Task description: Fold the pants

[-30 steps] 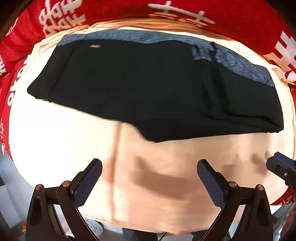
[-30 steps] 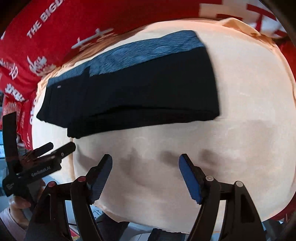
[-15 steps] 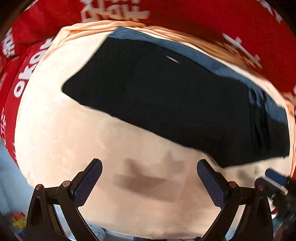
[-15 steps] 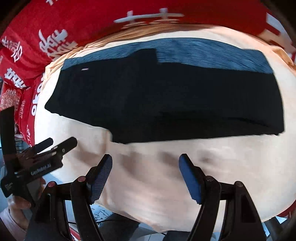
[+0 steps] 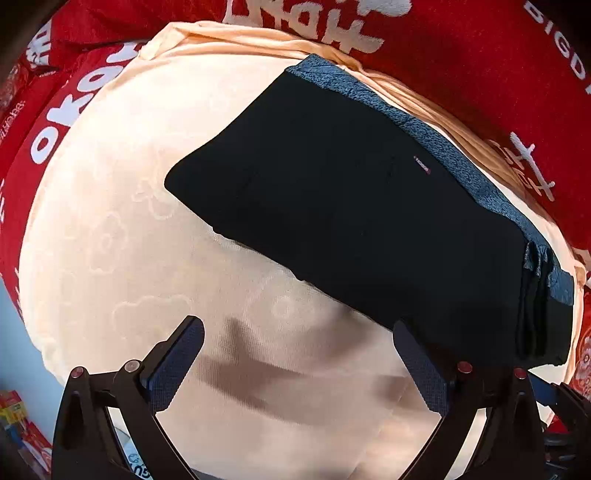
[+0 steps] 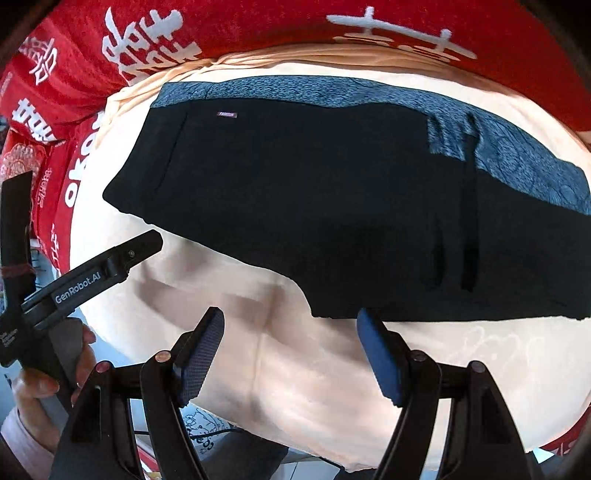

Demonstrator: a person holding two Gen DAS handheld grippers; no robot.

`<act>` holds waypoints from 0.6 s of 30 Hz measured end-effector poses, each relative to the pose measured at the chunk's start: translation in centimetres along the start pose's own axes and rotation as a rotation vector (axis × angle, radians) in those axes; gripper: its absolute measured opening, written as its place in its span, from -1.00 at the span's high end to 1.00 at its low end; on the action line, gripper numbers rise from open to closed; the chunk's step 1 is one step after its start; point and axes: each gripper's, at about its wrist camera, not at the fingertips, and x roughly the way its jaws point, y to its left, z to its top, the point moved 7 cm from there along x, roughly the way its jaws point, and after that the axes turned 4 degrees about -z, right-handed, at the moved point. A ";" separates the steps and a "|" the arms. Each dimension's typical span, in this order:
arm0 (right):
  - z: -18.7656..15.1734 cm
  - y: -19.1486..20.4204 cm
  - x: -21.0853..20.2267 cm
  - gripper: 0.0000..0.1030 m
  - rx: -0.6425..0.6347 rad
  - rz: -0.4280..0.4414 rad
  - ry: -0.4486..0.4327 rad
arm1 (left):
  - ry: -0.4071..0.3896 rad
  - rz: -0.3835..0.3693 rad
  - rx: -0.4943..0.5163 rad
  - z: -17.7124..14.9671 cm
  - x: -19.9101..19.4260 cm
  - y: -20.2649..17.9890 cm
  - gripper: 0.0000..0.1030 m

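Observation:
The black pants [image 5: 369, 221] lie folded into a long flat bundle with a blue-grey patterned waistband [image 5: 461, 170] along the far edge, on a peach cloth [image 5: 122, 236]. They also show in the right wrist view [image 6: 314, 206]. My left gripper [image 5: 299, 354] is open and empty, just short of the pants' near edge. My right gripper [image 6: 291, 339] is open and empty, its right fingertip close to the near hem. The left gripper's body [image 6: 85, 277] shows at the left of the right wrist view, held in a hand.
A red fabric with white characters [image 6: 258, 26] surrounds the peach cloth on the far and left sides. The cloth's near edge [image 6: 295, 435] drops off close to the grippers. Small coloured items [image 5: 22, 435] lie on the floor at lower left.
Both grippers have swung rightward across the pants and drawn closer to the near hem. Both stay open and empty. The pants have not moved.

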 end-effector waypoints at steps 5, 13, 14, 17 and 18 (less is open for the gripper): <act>0.1 0.0 0.2 -0.51 0.005 -0.011 0.010 | -0.009 -0.019 -0.011 0.6 0.0 0.1 -1.00; 0.1 -0.3 0.5 -0.51 0.025 -0.008 0.023 | -0.015 -0.041 -0.020 2.0 0.0 0.7 -1.00; 0.2 -0.3 0.5 -0.51 0.026 -0.006 0.024 | -0.011 -0.039 -0.023 2.2 0.2 0.5 -1.00; 0.2 0.0 0.6 -0.51 0.019 0.013 0.031 | -0.010 -0.052 -0.029 2.5 0.1 1.3 -1.00; 0.2 0.1 0.6 -0.51 0.015 0.017 0.032 | -0.018 -0.077 -0.039 2.6 -0.1 1.7 -1.00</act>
